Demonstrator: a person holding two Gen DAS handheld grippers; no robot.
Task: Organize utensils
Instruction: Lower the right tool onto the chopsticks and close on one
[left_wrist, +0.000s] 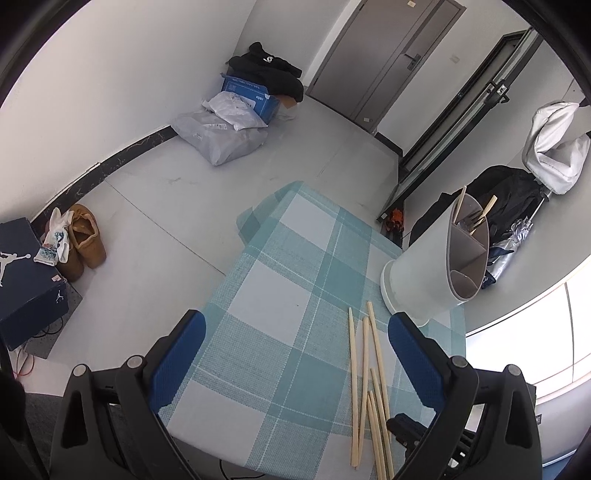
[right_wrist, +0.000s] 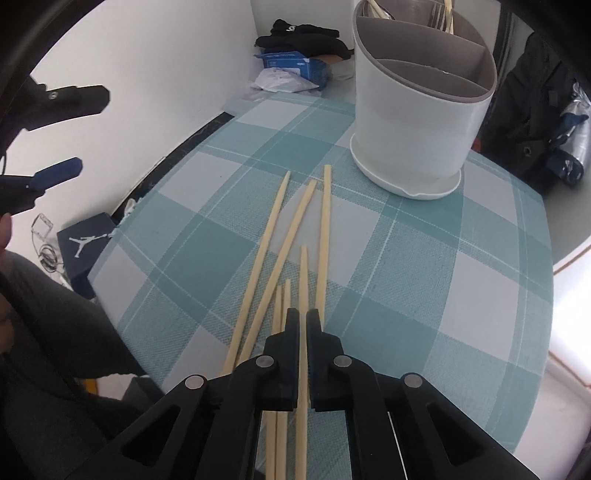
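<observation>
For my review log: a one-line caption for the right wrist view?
Right gripper shut on one chopstick among loose ones on the checked tablecloth, white utensil holder beyond.

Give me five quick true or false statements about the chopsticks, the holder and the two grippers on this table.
1. The right gripper is shut on a chopstick. True.
2. The left gripper is shut. False: its jaws stand wide open, holding nothing.
3. The utensil holder lies tipped over. False: it stands upright.
4. Loose chopsticks lie on the checked tablecloth. True.
5. The holder is empty. False: utensils stand in its far compartment.
</observation>
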